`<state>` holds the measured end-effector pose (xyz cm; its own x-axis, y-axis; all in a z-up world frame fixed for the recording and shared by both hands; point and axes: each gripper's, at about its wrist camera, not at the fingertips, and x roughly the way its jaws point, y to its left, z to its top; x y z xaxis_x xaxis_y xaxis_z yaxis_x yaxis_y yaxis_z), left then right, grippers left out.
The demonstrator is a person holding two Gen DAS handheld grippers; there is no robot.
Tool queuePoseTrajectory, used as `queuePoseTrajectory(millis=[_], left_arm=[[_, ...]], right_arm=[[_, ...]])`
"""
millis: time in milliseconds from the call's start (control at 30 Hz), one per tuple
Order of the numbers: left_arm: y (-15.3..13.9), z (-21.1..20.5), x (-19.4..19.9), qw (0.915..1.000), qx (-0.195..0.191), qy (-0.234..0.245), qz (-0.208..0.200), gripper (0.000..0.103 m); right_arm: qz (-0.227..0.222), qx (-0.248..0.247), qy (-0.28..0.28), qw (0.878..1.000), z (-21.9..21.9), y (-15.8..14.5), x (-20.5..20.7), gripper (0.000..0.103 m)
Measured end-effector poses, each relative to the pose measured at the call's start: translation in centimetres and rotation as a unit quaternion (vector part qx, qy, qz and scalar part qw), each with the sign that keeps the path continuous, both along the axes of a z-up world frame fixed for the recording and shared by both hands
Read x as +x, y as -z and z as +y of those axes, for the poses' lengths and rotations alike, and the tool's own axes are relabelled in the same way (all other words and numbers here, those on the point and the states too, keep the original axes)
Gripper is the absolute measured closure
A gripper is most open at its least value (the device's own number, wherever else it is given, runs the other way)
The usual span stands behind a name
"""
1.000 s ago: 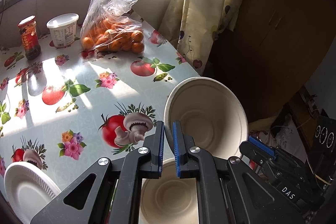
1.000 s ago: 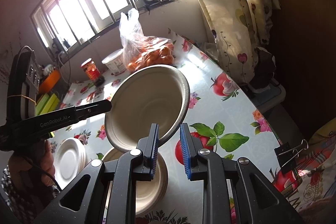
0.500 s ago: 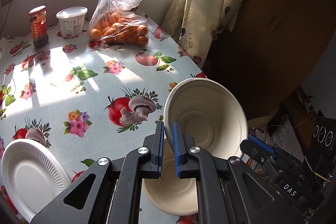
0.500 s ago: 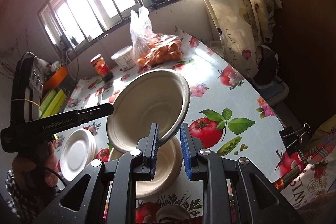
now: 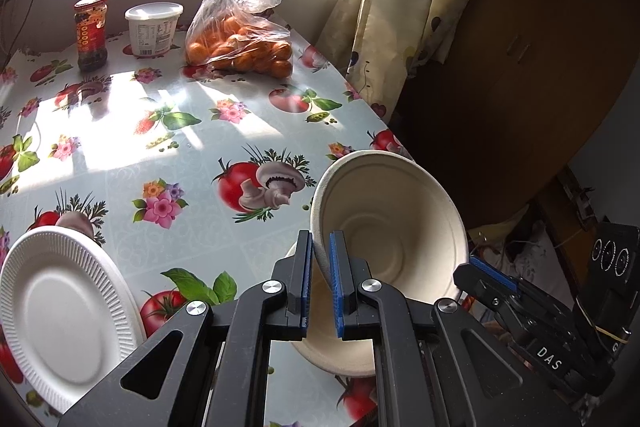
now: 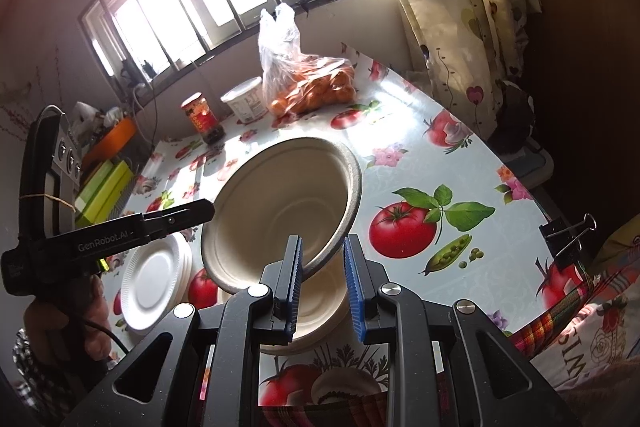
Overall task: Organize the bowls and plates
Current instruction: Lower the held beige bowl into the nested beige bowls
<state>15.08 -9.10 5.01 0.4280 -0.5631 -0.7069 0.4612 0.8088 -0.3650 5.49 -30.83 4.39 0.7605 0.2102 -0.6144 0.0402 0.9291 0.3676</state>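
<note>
My left tongs (image 5: 320, 259) and right tongs (image 6: 322, 267) each grasp opposite rims of one tilted bowl (image 6: 280, 215), raised above stacked bowls (image 6: 320, 323) on the bench (image 5: 132, 155); plates (image 5: 60, 315) lie left.

Lower bowl (image 5: 340, 355): my left gripper (image 5: 320, 283) and the held bowl (image 5: 388, 227) cover most of it; only its bottom curve shows.
Bowl stack (image 6: 320, 311): in the right view my right gripper (image 6: 322, 283) and the tilted bowl hide it; I cannot count the bowls.
Plate (image 5: 60, 315): cut by the left view's dark edge.
Plate stack (image 6: 154, 279): its left side sits behind my left gripper's arm; count unclear.
Jar (image 5: 91, 33): label too small to read.
Tub (image 5: 154, 29): print too small to read.
My hand (image 6: 60, 327): dark, half out of frame.
</note>
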Motion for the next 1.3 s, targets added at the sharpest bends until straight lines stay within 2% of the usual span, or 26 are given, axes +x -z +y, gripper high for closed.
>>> queuePoseTrajectory(millis=[667, 1300], left_arm=[[2.1, 1.6, -1.3, 0.9997, 0.001, -0.010, 0.023, 0.094], [3.6, 1.1, -1.4, 0.9991, 0.021, -0.010, 0.035, 0.094]], right_arm=[[0.016, 0.001, -0.007, 1.000, 1.5, 1.5, -1.1, 0.081], [0.032, 0.011, -0.005, 0.999, 1.5, 3.1, -1.4, 0.081]])
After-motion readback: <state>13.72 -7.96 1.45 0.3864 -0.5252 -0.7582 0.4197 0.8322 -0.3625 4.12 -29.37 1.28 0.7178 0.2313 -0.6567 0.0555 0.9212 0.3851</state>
